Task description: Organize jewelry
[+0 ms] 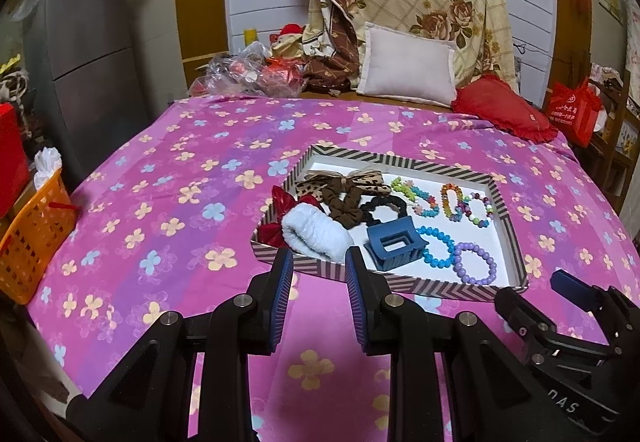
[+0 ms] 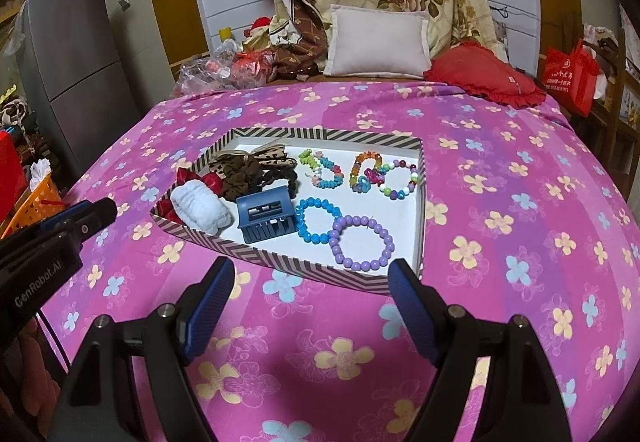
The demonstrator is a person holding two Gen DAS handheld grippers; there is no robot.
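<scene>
While nothing sits between its pads, left gripper (image 1: 318, 262) hovers narrow over the bedspread (image 1: 160, 182), just short of the striped tray (image 1: 320, 274) holding scrunchies, blue claw clip (image 1: 394, 246), bead bracelets. Right wrist view: right gripper (image 2: 312, 278) wide, empty, near the tray's front rim by the purple bracelet (image 2: 362, 242).

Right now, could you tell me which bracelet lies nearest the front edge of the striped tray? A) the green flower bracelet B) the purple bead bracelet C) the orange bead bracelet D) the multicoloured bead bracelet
B: the purple bead bracelet lies against the near striped wall of the tray, beside the blue bead bracelet.
</scene>
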